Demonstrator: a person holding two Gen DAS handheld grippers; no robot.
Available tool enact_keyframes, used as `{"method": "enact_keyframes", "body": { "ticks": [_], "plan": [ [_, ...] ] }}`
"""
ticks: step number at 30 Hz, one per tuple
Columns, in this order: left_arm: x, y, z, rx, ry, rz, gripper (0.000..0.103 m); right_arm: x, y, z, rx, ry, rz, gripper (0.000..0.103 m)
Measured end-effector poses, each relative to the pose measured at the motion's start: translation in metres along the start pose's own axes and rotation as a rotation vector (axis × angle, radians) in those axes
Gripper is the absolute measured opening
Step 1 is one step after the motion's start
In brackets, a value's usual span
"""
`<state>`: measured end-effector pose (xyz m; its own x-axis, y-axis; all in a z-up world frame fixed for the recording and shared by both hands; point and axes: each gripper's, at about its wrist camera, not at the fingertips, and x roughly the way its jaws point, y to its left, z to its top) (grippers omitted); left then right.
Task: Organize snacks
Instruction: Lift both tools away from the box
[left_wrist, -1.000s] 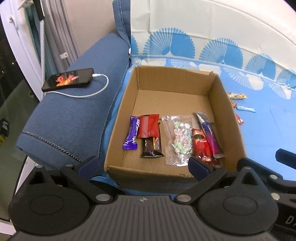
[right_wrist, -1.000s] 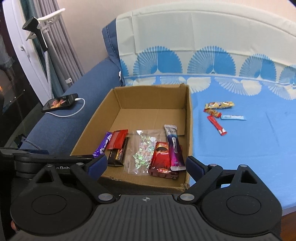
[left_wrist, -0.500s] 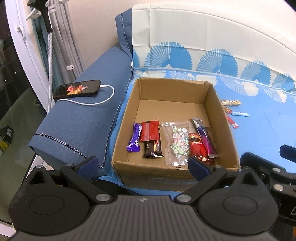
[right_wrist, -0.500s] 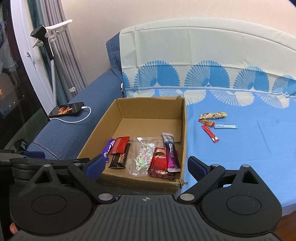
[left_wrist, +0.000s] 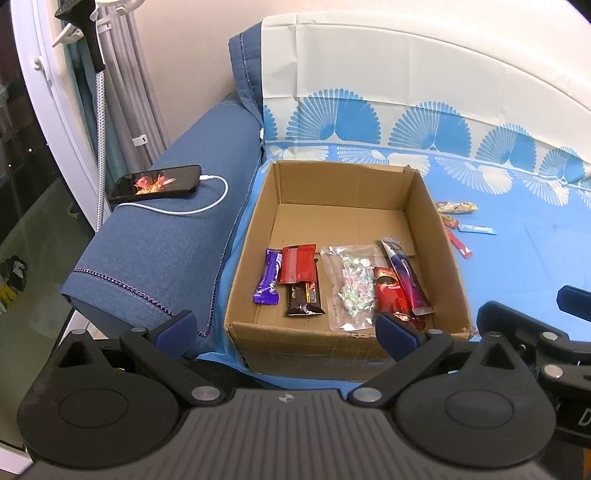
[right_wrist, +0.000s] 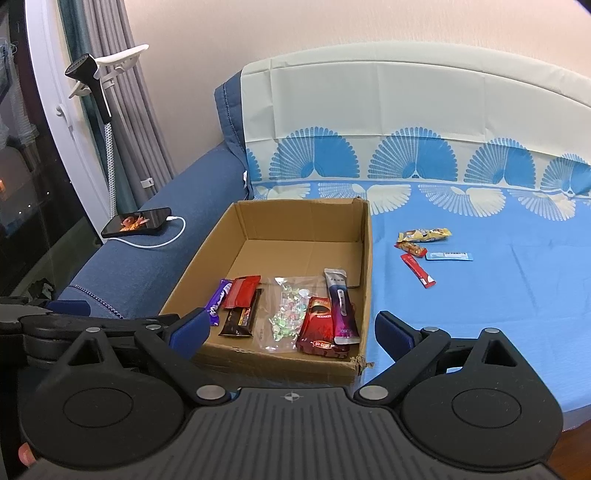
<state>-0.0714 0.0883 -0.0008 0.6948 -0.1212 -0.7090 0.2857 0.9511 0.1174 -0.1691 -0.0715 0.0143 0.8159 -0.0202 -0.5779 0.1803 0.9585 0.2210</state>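
An open cardboard box (left_wrist: 417, 184) (right_wrist: 369, 236) sits on the blue sheet. Along its near side lie several snacks: a purple bar (left_wrist: 267, 277), a red packet (left_wrist: 297, 263) over a dark bar (left_wrist: 304, 299), a clear candy bag (left_wrist: 351, 288) (right_wrist: 288, 310), a red pouch (right_wrist: 319, 326) and a purple tube (right_wrist: 341, 306). Right of the box lie a yellow packet (right_wrist: 424, 234), a red stick (right_wrist: 417, 270) and a light blue sachet (right_wrist: 448, 255). My left gripper (left_wrist: 284, 326) and right gripper (right_wrist: 291, 328) are both open and empty, held back from the box's near wall.
A blue sofa arm (left_wrist: 177, 236) left of the box carries a phone (left_wrist: 155, 183) on a white cable. A garment steamer stand (right_wrist: 99, 96), curtains and a glass door are at far left. A fan-patterned cover (right_wrist: 406, 122) drapes the backrest.
Both grippers have pulled back and risen away from the box, so more of the sofa and wall shows. The snacks have not moved.
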Motion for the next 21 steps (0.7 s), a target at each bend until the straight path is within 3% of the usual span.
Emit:
{"method": "enact_keyframes", "body": {
  "ticks": [21],
  "plan": [
    [0.011, -0.011, 0.008, 0.036, 0.023, 0.022, 0.103, 0.006, -0.01, 0.001, 0.028, -0.007, 0.009, 0.097]
  ]
}}
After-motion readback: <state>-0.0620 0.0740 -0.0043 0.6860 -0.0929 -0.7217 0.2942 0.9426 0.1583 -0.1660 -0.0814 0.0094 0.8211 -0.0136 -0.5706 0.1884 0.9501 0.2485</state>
